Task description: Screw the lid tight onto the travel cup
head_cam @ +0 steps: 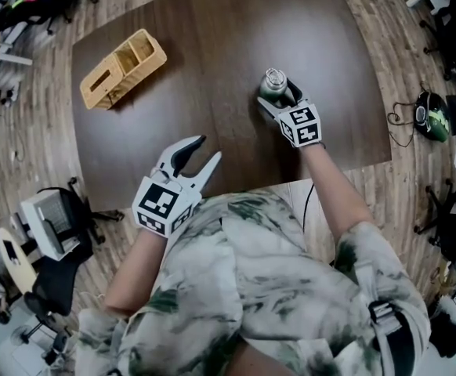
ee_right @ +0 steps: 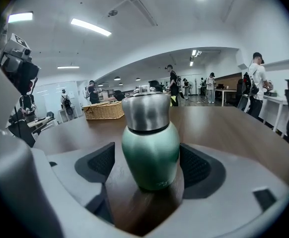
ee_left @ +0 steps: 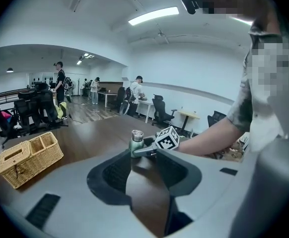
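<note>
A green travel cup point(head_cam: 273, 84) with a silver lid point(ee_right: 145, 112) stands upright on the dark wooden table point(head_cam: 212, 37), right of its middle. My right gripper point(head_cam: 278, 95) is open with a jaw on either side of the cup body point(ee_right: 150, 148), and a narrow gap shows between the pads and the cup. Near the table's front edge, close to the person's body, my left gripper point(head_cam: 207, 149) is held open with nothing between its jaws. It points toward the cup point(ee_left: 136, 142) from a distance.
A wicker basket point(head_cam: 122, 69) with compartments sits at the table's far left. Office chairs point(head_cam: 59, 225) stand on the wooden floor left of the table, and bags and cables point(head_cam: 432, 116) lie to the right. Several people stand in the background of the gripper views.
</note>
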Tool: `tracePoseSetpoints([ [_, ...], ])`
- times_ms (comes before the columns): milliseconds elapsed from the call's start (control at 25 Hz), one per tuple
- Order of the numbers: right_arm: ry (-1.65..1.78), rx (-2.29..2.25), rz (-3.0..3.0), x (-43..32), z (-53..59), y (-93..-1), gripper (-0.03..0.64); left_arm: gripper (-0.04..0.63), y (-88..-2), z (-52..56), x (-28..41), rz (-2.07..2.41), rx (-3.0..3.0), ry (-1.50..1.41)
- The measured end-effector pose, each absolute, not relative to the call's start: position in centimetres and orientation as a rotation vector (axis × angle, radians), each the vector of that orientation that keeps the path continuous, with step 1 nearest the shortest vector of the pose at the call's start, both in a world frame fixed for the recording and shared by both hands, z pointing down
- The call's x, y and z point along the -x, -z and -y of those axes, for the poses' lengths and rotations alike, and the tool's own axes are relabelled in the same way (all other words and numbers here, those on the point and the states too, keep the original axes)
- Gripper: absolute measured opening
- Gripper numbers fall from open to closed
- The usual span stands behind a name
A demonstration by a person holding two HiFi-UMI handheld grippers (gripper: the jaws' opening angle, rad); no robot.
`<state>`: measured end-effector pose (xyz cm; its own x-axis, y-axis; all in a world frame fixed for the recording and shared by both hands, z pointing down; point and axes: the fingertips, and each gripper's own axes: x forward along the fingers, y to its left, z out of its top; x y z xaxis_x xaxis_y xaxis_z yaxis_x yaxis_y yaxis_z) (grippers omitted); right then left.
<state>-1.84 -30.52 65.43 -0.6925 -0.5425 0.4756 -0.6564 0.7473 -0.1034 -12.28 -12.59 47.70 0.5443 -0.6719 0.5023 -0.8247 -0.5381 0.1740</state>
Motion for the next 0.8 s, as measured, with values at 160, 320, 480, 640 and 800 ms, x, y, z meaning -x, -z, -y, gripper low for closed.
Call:
tracePoseSetpoints([
  [160, -0.389, -0.936, 2.532, 2.3, 31.4, -65.8, 0.405, 0.158, -47.8, 12.5, 12.8, 1.230, -2.379, -0.538],
  [320, -0.389, -0.955, 2.528, 3.0, 32.2, -66.6, 0.405, 0.158, -48.0, 12.6, 13.9, 1.245, -2.362, -0.547],
  [480, -0.375, -0.972, 2.528, 3.4, 32.8, -66.9, 0.403, 0.158, -48.3, 12.7, 14.4, 1.255, -2.347, -0.555],
  [640, -0.361, -0.973, 2.545, 3.6, 32.9, -67.0, 0.403, 0.158, -48.7, 12.7, 14.9, 1.254, -2.353, -0.565],
  [800, -0.351, -0.967, 2.538, 3.6, 32.9, -67.0, 0.403, 0.158, -48.5, 13.0, 15.2, 1.272, -2.356, -0.562],
])
